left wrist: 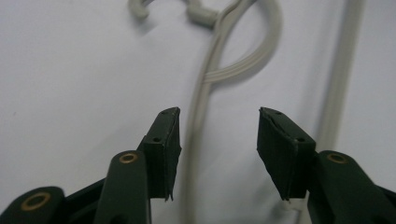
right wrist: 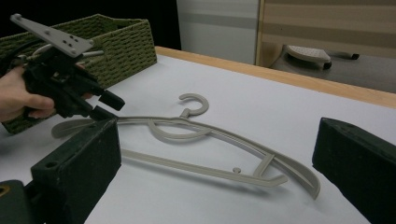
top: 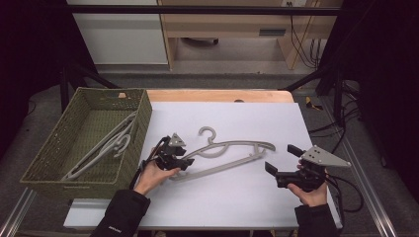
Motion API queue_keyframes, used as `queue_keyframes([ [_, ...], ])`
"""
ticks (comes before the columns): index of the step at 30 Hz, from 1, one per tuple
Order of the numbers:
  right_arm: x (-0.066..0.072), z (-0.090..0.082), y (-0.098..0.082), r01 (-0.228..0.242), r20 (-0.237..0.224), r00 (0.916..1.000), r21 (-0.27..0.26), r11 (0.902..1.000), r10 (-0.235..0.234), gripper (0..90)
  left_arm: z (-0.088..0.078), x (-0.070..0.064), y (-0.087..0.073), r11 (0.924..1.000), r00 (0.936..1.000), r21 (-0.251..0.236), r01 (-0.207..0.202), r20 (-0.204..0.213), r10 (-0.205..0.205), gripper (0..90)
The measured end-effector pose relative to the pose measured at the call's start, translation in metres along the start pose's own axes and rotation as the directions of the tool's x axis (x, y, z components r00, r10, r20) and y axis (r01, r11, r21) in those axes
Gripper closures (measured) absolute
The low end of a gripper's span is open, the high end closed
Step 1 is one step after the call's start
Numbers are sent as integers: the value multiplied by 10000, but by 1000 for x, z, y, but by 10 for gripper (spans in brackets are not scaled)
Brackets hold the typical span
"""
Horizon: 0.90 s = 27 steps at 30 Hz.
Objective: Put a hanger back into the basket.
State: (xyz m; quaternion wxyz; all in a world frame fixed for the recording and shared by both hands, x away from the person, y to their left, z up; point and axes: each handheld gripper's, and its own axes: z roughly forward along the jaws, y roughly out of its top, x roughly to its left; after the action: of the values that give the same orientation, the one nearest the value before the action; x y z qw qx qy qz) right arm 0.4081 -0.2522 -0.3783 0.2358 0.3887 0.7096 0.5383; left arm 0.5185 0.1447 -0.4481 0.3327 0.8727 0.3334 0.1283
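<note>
Tabletop [top: 237, 197]: white, across mid-frame in the high view. Woven basket [top: 49, 158] at left, holding pale hangers. Grey hanger [top: 225, 153] lies flat at centre. My left gripper [top: 184, 159]: fingers [left wrist: 163, 140] apart astride the hanger's arm, pads not pressing. My right gripper [top: 279, 159] at lower right: fingers wide, empty.

Grey hanger [top: 225, 157] (flat) on table
</note>
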Motion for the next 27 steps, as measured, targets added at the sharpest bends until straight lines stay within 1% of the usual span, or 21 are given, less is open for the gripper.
queue_keyframes([
  [1,0,0,0,2,-4,10000,0,10000,-2,13,4,3,-2,9997,9993,194,137,-336,-130,506],
  [2,0,0,0,-28,30,10000,0,10000,28,13,8,5,-3,9992,9988,342,195,-450,-180,507],
  [3,0,0,0,-39,13,10000,11,10000,39,13,10,7,-4,9984,9990,530,199,-413,-177,520],
  [4,0,0,0,-26,19,10000,17,10000,26,13,12,7,-5,9977,9987,641,204,-472,-174,528],
  [5,0,0,0,-28,18,10000,16,10000,27,13,14,6,-5,9969,9982,779,149,-591,-103,541],
  [6,0,0,0,-35,11,10000,10,10000,35,13,15,6,-5,9955,9984,940,81,-560,-28,568],
  [9,0,0,0,-7,10,10000,13,10000,7,13,15,2,-5,9942,9985,1075,27,-553,33,639],
  [10,0,0,0,-6,5,10000,7,10000,6,13,15,1,-5,9939,9985,1106,6,-546,55,682],
  [12,0,0,0,21,-16,10000,4,10000,-21,13,14,-1,-4,9926,9982,1213,0,-597,72,733],
  [13,0,0,0,-2,3,10000,8,10000,2,13,13,-2,-4,9922,9982,1248,35,-602,41,787],
  [14,0,0,0,0,10,10000,8,10000,0,13,13,-3,-4,9918,9977,1280,0,-666,86,795],
  [15,1,0,0,-4,5,10000,12,10000,4,13,12,-4,-4,9903,9981,1391,-16,-611,102,797],
  [17,1,0,0,-3,-7,10000,-6,10000,3,13,11,-8,-5,9894,9982,1452,10,-599,77,803],
  [19,0,-1,0,9,-27,10000,-25,10000,-9,13,7,-15,-6,9854,9987,1692,-194,-441,272,811],
  [20,0,-1,1,-13,-1,10000,-43,10000,13,13,6,-17,-7,9832,9985,1810,-242,-438,326,812],
  [21,0,-2,1,11,17,10000,-61,10000,-11,13,4,-20,-8,9832,9983,1798,-318,-428,401,803],
  [22,0,-2,1,6,16,10000,-83,10000,-6,13,3,-20,-10,9849,9984,1701,-326,-402,400,766],
  [23,0,-2,1,-13,10,10000,-86,10000,13,13,2,-20,-12,9826,9990,1833,-291,-290,350,733],
  [24,0,-2,1,-1,23,10000,-88,10000,1,13,0,-19,-14,9843,9992,1751,-241,-283,295,723],
  [26,0,-2,1,4,10,10000,-71,10000,-3,13,-1,-17,-16,9844,9996,1751,-175,-172,209,714],
  [27,1,-1,1,10,4,10000,-49,10000,-10,13,0,-14,-15,9839,10000,1787,4,-7,-3,713],
])
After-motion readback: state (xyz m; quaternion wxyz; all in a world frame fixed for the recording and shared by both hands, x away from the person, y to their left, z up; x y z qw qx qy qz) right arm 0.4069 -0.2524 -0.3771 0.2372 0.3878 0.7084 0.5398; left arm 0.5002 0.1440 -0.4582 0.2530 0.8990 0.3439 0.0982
